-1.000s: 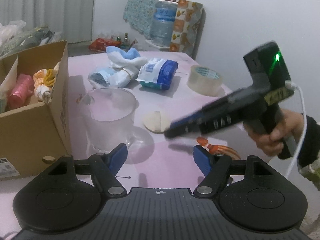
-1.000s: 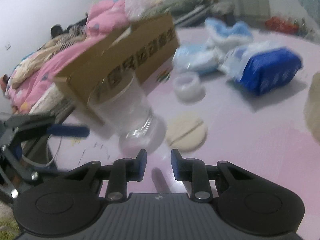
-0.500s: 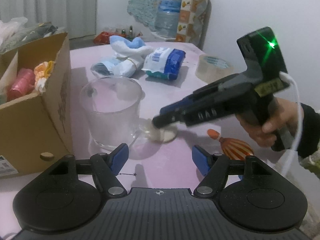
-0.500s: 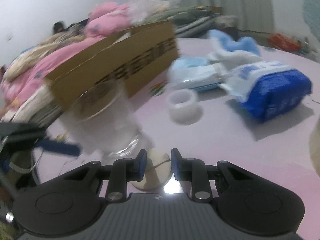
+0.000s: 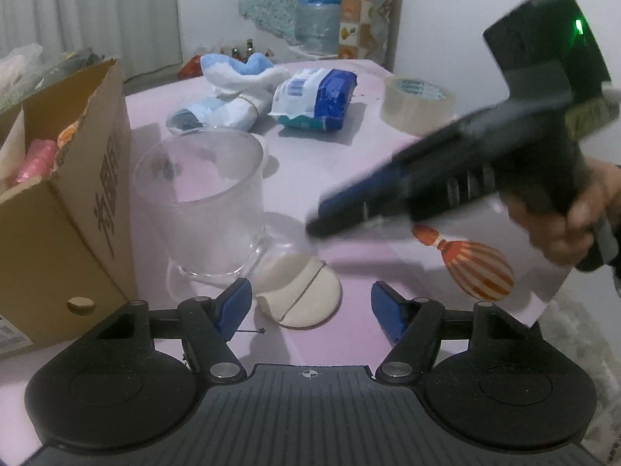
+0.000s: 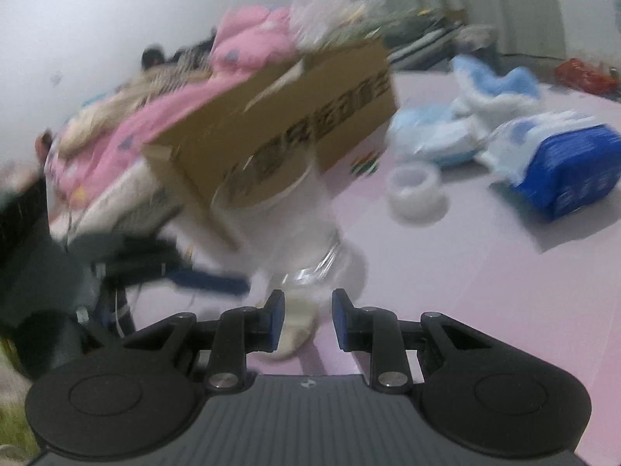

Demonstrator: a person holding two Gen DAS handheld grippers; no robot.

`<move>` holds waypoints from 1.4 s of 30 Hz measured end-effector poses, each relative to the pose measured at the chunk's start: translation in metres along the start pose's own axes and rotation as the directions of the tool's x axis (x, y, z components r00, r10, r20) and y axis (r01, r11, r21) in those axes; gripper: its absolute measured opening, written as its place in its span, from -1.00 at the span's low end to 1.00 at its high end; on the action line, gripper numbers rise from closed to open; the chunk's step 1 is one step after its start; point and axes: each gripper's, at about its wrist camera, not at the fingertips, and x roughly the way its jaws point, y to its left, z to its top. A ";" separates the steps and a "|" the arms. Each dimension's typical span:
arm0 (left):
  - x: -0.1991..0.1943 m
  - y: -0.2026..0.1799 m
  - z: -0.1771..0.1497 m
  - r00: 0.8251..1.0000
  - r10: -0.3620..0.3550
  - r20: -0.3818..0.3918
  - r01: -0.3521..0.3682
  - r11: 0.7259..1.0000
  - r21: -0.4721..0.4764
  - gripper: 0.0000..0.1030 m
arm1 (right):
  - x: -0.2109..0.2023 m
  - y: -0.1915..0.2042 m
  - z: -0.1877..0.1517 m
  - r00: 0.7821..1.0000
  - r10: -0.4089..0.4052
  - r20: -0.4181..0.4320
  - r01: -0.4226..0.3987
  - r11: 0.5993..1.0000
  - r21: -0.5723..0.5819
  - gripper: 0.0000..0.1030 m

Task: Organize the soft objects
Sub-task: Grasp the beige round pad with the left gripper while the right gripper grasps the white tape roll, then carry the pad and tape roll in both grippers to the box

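Powder puff (image 5: 297, 295), a cream round pad crossed by a thin band, lies on the pink table (image 5: 349, 155) at lower centre of the left wrist view, just in front of the left tongs (image 5: 306, 306), whose blue tips stand wide apart with nothing between them. Its upper edge is tucked against the foot of a clear glass jar (image 5: 205, 202). In the right wrist view the puff (image 6: 297, 328) is blurred and partly hidden behind the left tip of the right tongs (image 6: 306, 318), which are partly open and hold nothing (whether a tip touches the pad cannot be told).

Motion blur smears most of that view; the heap of pink cloth (image 6: 163, 116) at upper left is hard to make out. A cardboard box (image 5: 73, 209) at the left edge is cut off by the frame and carries dark printed characters, not legible. Behind the jar lie a rolled white-and-blue bundle (image 5: 229, 110), a fluffy blue-and-white piece (image 5: 240, 72), a blue-and-white packet (image 5: 318, 99) with unreadable print, and a tape roll (image 5: 417, 105). An orange striped balloon picture (image 5: 475, 268) marks the table at right.
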 end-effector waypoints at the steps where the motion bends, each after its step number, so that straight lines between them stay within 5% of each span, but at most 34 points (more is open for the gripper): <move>1: 0.001 0.001 0.001 1.000 -0.001 -0.003 0.001 1.000 -0.007 0.30 | -0.004 -0.004 0.005 0.999 -0.018 0.028 0.017 1.000 0.015 -0.40; 5: 0.008 0.005 0.003 1.000 0.013 -0.018 -0.014 1.000 -0.026 -0.05 | 0.000 -0.016 0.024 0.993 -0.094 0.078 0.093 0.996 0.018 -0.39; 16: 0.007 0.008 -0.003 0.999 0.028 -0.042 -0.029 0.999 -0.024 -0.12 | 0.048 -0.031 0.057 0.977 -0.183 0.110 0.194 0.976 -0.102 -0.35; 24: 0.001 0.008 -0.008 0.998 0.024 -0.050 -0.026 0.999 -0.023 -0.12 | 0.077 -0.048 0.066 0.984 -0.173 0.051 0.177 0.980 -0.093 -0.36; 33: 0.002 0.010 -0.010 0.999 0.017 -0.041 -0.017 1.000 -0.017 -0.12 | 0.056 -0.045 0.046 0.985 -0.172 0.022 0.173 0.983 -0.068 -0.37; 42: 0.003 0.012 -0.010 0.999 -0.001 -0.034 0.001 1.000 -0.013 -0.08 | -0.003 -0.014 -0.015 0.989 -0.148 -0.002 0.148 0.988 -0.034 -0.37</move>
